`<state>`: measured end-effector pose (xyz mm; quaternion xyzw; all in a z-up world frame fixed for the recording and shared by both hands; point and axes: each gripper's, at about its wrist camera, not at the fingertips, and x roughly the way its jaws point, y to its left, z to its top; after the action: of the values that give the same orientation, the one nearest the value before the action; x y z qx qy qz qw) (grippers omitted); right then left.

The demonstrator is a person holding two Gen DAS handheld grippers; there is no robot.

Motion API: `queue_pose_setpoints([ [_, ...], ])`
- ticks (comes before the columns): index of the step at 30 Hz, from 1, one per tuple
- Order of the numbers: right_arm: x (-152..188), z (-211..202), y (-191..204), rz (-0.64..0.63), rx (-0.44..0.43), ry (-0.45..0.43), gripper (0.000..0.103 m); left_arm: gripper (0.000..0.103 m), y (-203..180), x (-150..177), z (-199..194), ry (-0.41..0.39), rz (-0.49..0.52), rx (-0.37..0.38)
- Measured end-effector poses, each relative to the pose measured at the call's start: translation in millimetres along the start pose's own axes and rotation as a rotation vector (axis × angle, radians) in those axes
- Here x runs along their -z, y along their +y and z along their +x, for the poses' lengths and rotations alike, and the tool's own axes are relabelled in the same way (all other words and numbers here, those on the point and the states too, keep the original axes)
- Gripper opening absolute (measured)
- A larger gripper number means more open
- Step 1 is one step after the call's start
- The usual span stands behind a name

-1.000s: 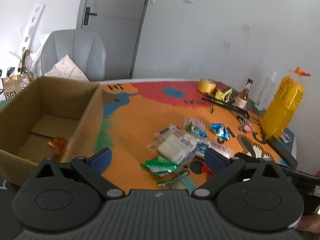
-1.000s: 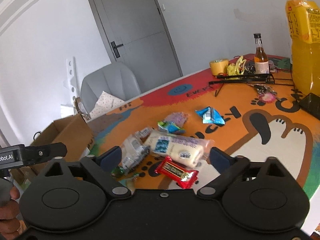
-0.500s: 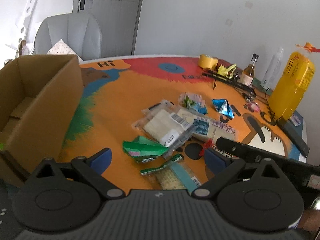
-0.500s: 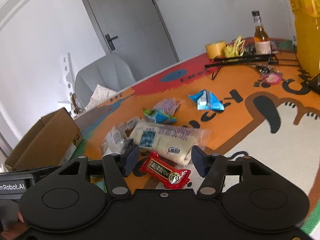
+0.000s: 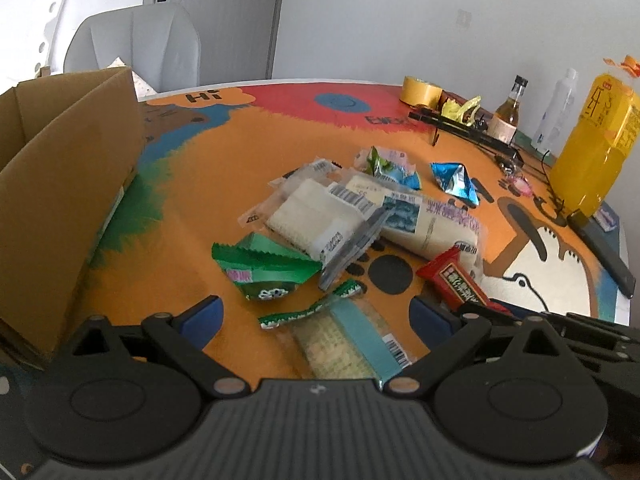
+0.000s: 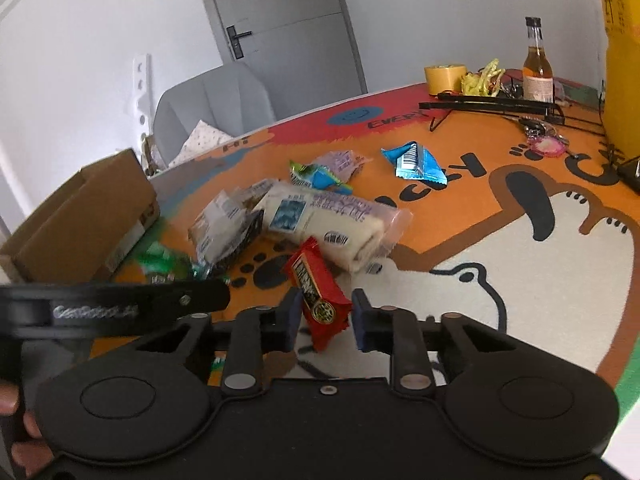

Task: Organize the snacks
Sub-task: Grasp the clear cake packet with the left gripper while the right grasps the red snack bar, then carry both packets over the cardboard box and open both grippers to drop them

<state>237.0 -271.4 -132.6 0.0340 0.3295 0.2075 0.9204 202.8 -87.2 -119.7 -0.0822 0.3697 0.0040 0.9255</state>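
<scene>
Your right gripper [image 6: 323,314] has its blue-padded fingers drawn in close on either side of a red snack bar [image 6: 318,290]; whether the pads actually press the wrapper is hard to tell. The bar lies at the near edge of a loose pile of snacks on the orange cartoon mat [image 6: 500,200], touching a long white bread roll pack [image 6: 324,224]. Your left gripper [image 5: 316,314] is spread wide and holds nothing, above a teal-striped cracker pack [image 5: 344,340]. A cardboard box [image 5: 60,200] stands at the left.

A red snack bar [image 6: 318,290] with gold print lies on the orange cartoon-dog mat [image 6: 460,216]. Left sits a brown cardboard box [image 5: 60,184]; far right, a yellow bottle [image 5: 592,140].
</scene>
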Motion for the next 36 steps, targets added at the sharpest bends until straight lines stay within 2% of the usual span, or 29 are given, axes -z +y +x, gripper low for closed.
queue_pose_setpoints([
  [3,1.3,-4.8,-0.7,0.004,-0.007,0.012,0.02,0.097,-0.2,2.3,-0.6,0.001,-0.01,0.003],
  [7,4.1,-10.8,-0.2,-0.002,-0.014,0.026,0.02,0.096,-5.5,6.8,-1.1,-0.005,0.029,0.004],
  [10,5.7,-14.1,0.6,-0.004,-0.012,0.032,0.02,0.09,-7.8,9.6,-3.0,-0.005,0.06,0.0],
  [13,5.8,-13.9,1.4,-0.004,-0.013,0.024,0.025,0.085,-5.2,11.9,-5.7,-0.013,0.065,0.01],
  [15,5.9,-11.7,1.6,-0.009,-0.013,0.016,0.028,0.079,-4.6,13.0,-7.9,-0.017,0.07,0.013],
  [17,5.8,-9.9,2.8,-0.014,-0.01,0.01,0.029,0.06,-4.8,13.6,-9.8,-0.019,0.085,-0.001],
  [19,4.7,-7.8,5.0,-0.023,-0.008,0.01,0.03,0.049,-1.1,12.8,-11.5,-0.019,0.082,-0.008],
  [24,2.7,-1.8,14.8,-0.061,0.004,0.009,0.042,0.047,11.2,9.3,-16.6,-0.007,0.049,0.013],
  [33,1.8,9.8,32.5,-0.125,0.056,-0.001,0.046,0.047,27.8,5.1,-33.1,-0.045,0.032,0.004],
  [34,2.0,10.6,34.1,-0.132,0.062,-0.003,0.046,0.047,29.9,4.6,-34.5,-0.047,0.028,0.005],
  [36,2.7,11.9,39.1,-0.165,0.088,-0.002,0.032,0.047,33.6,3.7,-38.2,-0.054,0.024,0.006],
])
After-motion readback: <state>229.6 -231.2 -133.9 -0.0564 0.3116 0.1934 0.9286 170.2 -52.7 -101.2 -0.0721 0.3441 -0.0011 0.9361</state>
